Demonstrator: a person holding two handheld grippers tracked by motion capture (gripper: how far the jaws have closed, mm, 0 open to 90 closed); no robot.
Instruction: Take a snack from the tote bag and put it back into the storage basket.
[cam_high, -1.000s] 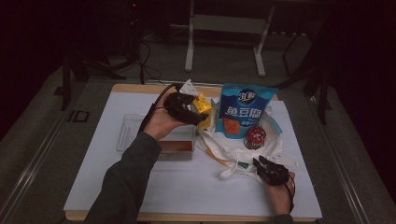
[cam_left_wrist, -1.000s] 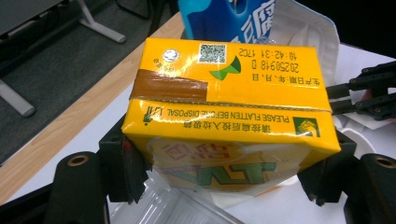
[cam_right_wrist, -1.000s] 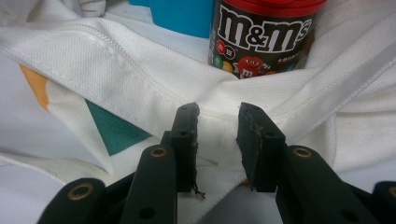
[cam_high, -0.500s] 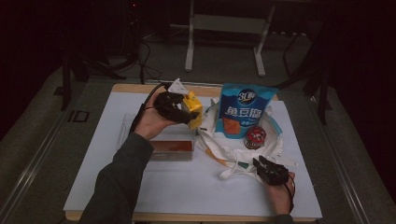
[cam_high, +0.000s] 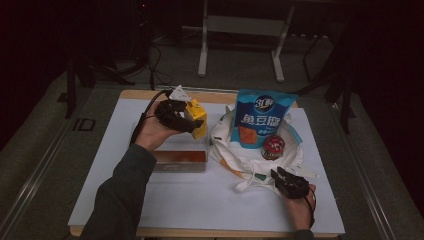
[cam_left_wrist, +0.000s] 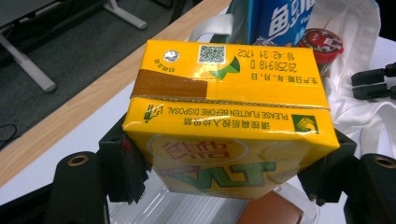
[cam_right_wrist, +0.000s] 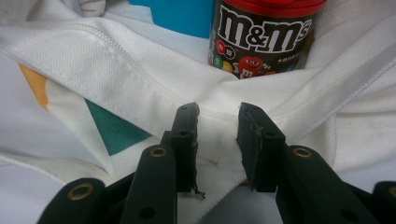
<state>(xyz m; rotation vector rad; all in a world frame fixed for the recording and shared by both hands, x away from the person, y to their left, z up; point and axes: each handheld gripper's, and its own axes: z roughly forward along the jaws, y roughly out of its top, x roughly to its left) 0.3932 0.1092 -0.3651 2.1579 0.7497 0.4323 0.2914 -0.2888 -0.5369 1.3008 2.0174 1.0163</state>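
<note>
My left gripper (cam_high: 189, 120) is shut on a yellow drink carton (cam_high: 198, 116) and holds it above the table's far left part, left of the white cloth bag (cam_high: 225, 139). In the left gripper view the carton (cam_left_wrist: 229, 116) lies on its side between both pads of the gripper (cam_left_wrist: 224, 168). A blue snack pouch (cam_high: 262, 120) and a red-lidded M&M's can (cam_high: 273, 147) stand in the bag. My right gripper (cam_high: 281, 176) rests at the bag's near edge. In its own view the right gripper (cam_right_wrist: 217, 135) has its jaws apart over the bag's cloth (cam_right_wrist: 116, 60), just short of the can (cam_right_wrist: 261, 37).
A clear tray with a brown block (cam_high: 180, 161) lies under the left hand, near the table's middle. The table's wooden far edge (cam_high: 145, 94) runs behind the carton. Bag straps (cam_high: 245, 175) trail toward the right gripper.
The left hand has carried the carton a little to the left, away from the bag. The right gripper has stayed put.
</note>
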